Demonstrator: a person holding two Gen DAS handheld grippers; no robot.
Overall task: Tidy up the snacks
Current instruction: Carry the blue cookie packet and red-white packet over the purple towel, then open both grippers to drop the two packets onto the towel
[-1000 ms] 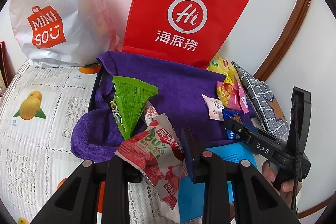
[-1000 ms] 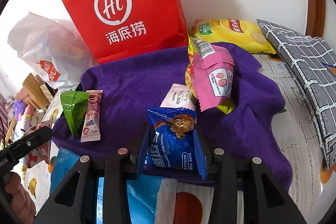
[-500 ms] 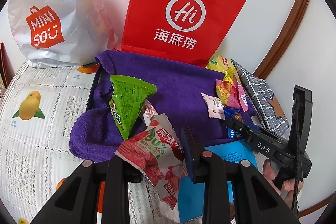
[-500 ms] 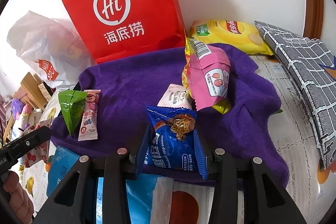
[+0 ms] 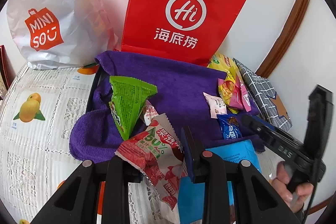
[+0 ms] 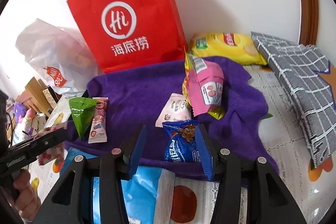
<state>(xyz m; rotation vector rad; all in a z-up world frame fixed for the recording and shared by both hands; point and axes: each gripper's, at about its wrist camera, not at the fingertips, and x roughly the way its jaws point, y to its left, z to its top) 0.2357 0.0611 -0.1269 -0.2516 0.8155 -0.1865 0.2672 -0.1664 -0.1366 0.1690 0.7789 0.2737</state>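
Note:
A purple towel (image 5: 178, 85) (image 6: 138, 87) carries several snacks. My left gripper (image 5: 155, 152) holds a red-and-white lychee jelly packet (image 5: 153, 150) between its jaws at the towel's near left edge. A green triangular packet (image 5: 128, 102) (image 6: 80, 114) and a small pink packet (image 6: 98, 121) lie just beyond. My right gripper (image 6: 170, 146) stands open, with the blue chocolate chip cookie packet (image 6: 182, 144) (image 5: 230, 127) resting loose against its right finger on the towel. A white packet (image 6: 174, 110) and a pink-yellow bag (image 6: 205, 87) lie behind it.
A red paper bag (image 5: 180, 14) (image 6: 128, 24) stands at the wall behind the towel, a white Miniso bag (image 5: 46, 22) to its left. A yellow chip bag (image 6: 226, 45) and a grey checked cloth (image 6: 304, 81) lie right. A blue packet (image 6: 145, 190) lies below my fingers.
My right gripper has opened and let go of the blue cookie packet, which now rests on the towel. The left gripper has hardly moved.

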